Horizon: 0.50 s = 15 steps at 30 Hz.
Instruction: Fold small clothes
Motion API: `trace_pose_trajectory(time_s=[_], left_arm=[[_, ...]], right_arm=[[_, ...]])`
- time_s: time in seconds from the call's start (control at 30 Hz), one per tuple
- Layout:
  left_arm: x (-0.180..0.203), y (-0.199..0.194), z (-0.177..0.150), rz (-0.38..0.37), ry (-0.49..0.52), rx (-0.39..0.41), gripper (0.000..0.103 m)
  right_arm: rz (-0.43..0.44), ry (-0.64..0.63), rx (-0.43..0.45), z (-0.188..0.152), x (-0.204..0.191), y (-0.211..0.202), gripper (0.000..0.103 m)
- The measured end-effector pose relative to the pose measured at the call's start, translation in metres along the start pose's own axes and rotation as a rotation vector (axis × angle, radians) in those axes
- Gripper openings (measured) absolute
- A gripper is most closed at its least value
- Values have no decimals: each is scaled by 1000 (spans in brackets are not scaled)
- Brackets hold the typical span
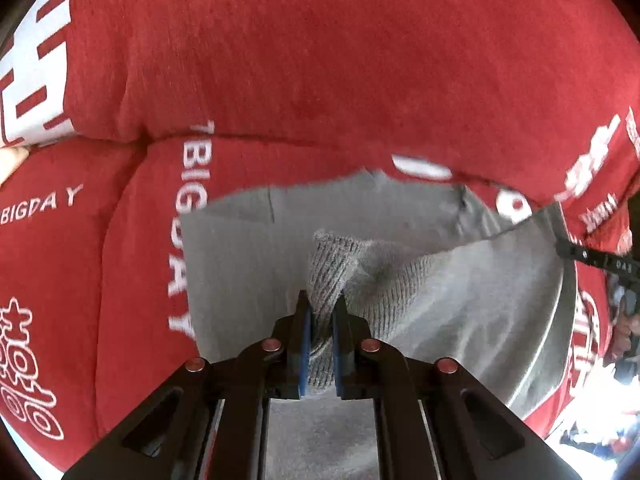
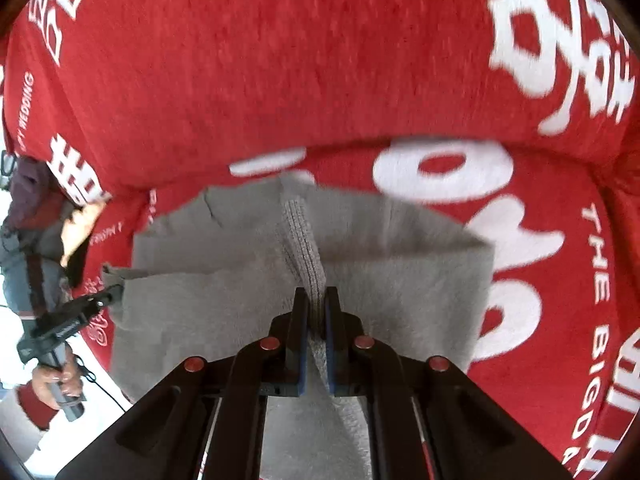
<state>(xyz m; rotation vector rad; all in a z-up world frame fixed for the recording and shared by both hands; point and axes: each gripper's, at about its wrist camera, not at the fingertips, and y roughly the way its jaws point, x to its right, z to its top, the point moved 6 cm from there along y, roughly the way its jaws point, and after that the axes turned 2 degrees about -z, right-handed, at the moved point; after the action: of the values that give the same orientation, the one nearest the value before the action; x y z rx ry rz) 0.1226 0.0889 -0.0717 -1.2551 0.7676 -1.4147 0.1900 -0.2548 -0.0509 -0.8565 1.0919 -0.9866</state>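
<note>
Two grippers are engaged with one grey garment (image 2: 400,264), which is spread over a red cover printed with white lettering (image 2: 280,60). Whether that red surface is a bed or a sofa cannot be told. The left gripper (image 1: 322,312) has its jaws pinched on a ribbed band of the cloth, a hem or cuff, and the right gripper (image 2: 316,304) has its jaws pressed onto a similar ribbed strip. The ribbed edge is probably chosen because it is thicker and slips less than plain knit. Both points are held so that the edge can be lifted as one line, which a fold would call for. In the right wrist view, a hand (image 2: 56,380) is seen on the other gripper's handle.
</note>
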Motion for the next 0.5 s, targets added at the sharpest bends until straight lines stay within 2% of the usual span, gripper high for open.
trace_pose_trajectory(time_s=[0.1,0.2,0.3,0.33,0.43,0.47,0.5], left_arm=[[-4,10,21,17,-13,31,10],[-10,29,31,76,-16,22,10],[-20,44,30,129,-57,3,10],[-26,44,30,175,-75,0,10],[-37,36,28,177,-112,-2,10],[-40,31,28,185,-111,-4,10],[-44,25,26,196,-101,-11,10]], right_arm=[[-11,4,23,18,4,2,8],[-45,1,9,29,9,19,8],[-82,31,-44,26,22,50,8],[-81,49,-71,22,28,62,8],[-71,76,-71,21,34,69,9],[-65,92,-69,21,35,66,15],[-78,104,-72,20,37,63,34]])
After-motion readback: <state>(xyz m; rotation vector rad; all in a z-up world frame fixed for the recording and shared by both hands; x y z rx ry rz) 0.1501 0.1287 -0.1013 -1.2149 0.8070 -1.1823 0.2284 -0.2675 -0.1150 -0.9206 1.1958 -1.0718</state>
